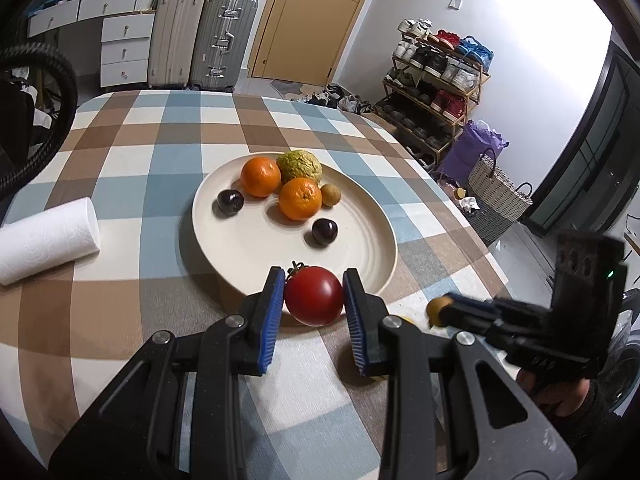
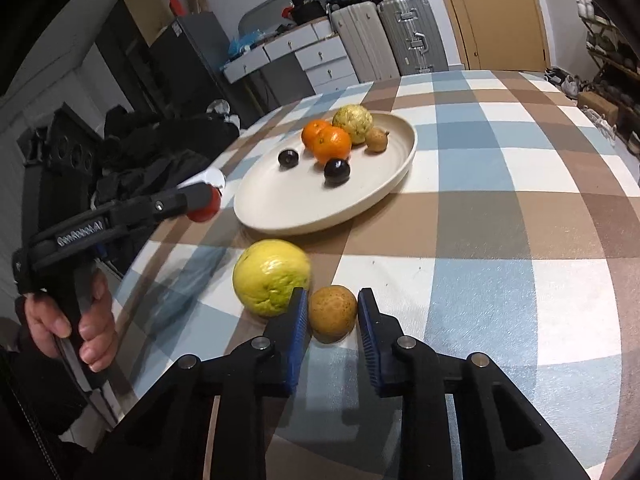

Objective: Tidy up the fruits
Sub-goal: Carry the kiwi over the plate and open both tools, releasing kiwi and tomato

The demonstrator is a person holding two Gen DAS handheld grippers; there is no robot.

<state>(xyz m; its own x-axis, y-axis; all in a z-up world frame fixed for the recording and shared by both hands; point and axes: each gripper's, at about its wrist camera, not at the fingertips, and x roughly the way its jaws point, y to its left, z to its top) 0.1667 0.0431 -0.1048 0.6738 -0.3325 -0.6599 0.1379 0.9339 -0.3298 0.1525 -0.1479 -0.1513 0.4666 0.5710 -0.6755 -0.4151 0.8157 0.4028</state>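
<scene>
My left gripper is shut on a red tomato and holds it at the near rim of the cream plate. The plate holds two oranges, a green bumpy fruit, a small brown fruit and two dark plums. My right gripper has its blue pads on both sides of a brown round fruit on the tablecloth, next to a yellow-green citrus. The left gripper with the tomato also shows in the right wrist view.
A white paper roll lies on the left of the checked tablecloth. Beyond the table stand suitcases, drawers and a shoe rack. The table's right edge is near the right gripper.
</scene>
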